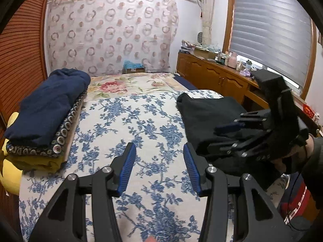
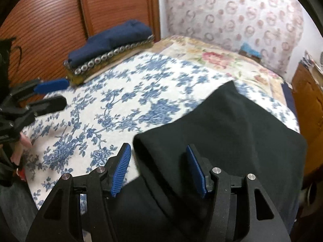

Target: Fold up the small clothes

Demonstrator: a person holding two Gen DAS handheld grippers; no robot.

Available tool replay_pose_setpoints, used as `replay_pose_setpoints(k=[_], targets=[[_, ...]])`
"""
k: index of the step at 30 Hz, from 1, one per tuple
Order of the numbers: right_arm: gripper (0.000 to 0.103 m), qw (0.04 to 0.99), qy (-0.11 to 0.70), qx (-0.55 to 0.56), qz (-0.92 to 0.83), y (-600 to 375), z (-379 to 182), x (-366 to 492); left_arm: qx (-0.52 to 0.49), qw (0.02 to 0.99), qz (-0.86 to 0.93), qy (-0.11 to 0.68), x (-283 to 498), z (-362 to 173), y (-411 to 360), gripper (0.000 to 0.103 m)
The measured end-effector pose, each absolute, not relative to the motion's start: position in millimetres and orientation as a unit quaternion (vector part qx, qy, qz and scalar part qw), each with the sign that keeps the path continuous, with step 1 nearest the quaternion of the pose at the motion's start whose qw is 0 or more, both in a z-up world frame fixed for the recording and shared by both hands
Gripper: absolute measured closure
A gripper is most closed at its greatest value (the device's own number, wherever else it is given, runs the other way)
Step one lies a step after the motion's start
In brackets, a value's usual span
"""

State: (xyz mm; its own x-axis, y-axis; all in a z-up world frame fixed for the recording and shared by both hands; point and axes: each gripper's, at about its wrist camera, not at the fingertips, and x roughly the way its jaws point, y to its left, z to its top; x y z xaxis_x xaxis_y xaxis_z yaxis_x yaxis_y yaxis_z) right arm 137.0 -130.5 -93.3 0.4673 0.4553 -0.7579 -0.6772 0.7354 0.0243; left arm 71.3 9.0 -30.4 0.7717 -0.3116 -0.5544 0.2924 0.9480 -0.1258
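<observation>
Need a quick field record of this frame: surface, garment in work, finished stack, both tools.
surface: bed with blue floral cover
garment: black cloth, lying on the cover, right side
stack: folded clothes at the left edge, navy piece on top
left tool: open, nothing between its pads, over bare cover
right tool: open, over the black cloth's near edge, pads not pressing it

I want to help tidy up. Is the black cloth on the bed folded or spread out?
Folded. The black cloth shows a rounded doubled edge near the right gripper, whose jaws stand open, not pinching it.
</observation>
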Motion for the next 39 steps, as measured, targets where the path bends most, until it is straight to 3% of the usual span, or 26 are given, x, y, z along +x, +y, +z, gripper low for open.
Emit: replay_pose_setpoints(k=[7,10,11,12,14,19,27,36,37,39], targets=[[0.046,0.826,0.411,-0.198,0.33,-103.8,-113.9,141.7,-0.022,0.942,-0.156,0.296,71.8,-31.3,14.8,0.055],[0.064,0.828,0.41,-0.211,0.32,-102.7,-115.5,144.4,-0.022,0.942,-0.156,0.296,71.6,-31.4,14.6,0.055],[0.08,0.828,0.408,-0.212,0.319,-104.6,-114.4,145.2,-0.022,0.942,-0.155,0.296,71.4,-31.5,14.7,0.055],[0.088,0.83,0.407,-0.213,0.318,-107.0,-113.0,146.0,-0.023,0.942,-0.156,0.296,71.5,-31.5,14.8,0.055],[0.095,0.835,0.402,-0.197,0.321,-115.6,-105.7,148.7,-0.023,0.942,-0.156,0.296,71.4,-31.6,14.9,0.055],[0.096,0.87,0.361,-0.145,0.302,-156.4,-66.5,161.3,-0.019,0.941,-0.16,0.297,70.3,-31.9,12.0,0.055],[0.096,0.911,0.334,-0.156,0.183,-236.1,-33.1,221.4,-0.013,0.935,-0.178,0.305,68.0,-35.5,-4.7,0.054],[0.096,0.917,0.37,-0.137,0.053,-314.0,-61.9,280.7,-0.006,0.928,-0.194,0.317,64.7,-43.3,-17.6,0.054],[0.094,0.917,0.376,-0.131,0.036,-320.8,-66.1,283.9,-0.006,0.928,-0.195,0.319,64.8,-44.4,-19.5,0.054],[0.08,0.914,0.391,-0.106,0.002,-334.9,-73.5,289.9,-0.005,0.926,-0.199,0.321,63.9,-45.4,-22.1,0.054]])
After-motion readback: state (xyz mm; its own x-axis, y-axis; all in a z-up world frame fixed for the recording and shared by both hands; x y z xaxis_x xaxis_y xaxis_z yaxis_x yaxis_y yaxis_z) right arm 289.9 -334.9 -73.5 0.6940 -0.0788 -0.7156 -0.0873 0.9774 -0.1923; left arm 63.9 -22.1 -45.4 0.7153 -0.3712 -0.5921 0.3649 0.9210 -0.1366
